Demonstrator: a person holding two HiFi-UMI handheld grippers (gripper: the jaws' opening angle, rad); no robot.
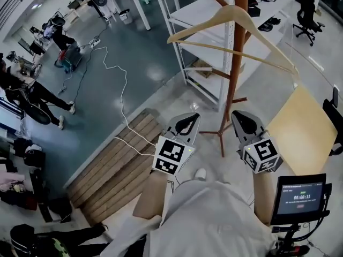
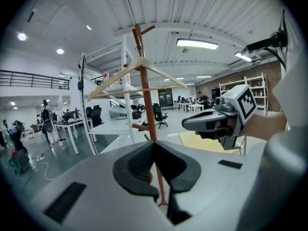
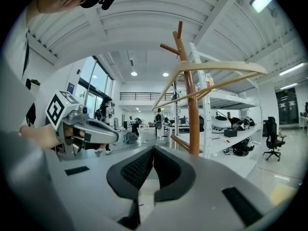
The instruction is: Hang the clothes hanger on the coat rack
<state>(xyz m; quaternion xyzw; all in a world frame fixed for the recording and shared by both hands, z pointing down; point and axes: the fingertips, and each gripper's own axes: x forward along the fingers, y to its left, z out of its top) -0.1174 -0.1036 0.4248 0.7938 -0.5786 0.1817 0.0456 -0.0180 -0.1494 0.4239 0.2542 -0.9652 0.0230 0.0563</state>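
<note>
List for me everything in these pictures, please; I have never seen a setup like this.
hanger: one, pale wood, up at the top of the coat rack
coat rack: one, reddish-brown wood, standing on the floor ahead of the person
shelving unit: one, white, just behind the rack
board: one, pale yellow, to the right of the rack
slats: one patch, brown wood, on the floor at lower left
office chair: one, black, far right
screen: one, black, on a stand at lower right
people: several, dark clothes, far left
left tongs: one, grey and black, shut, empty
right tongs: one, grey and black, shut, empty
</note>
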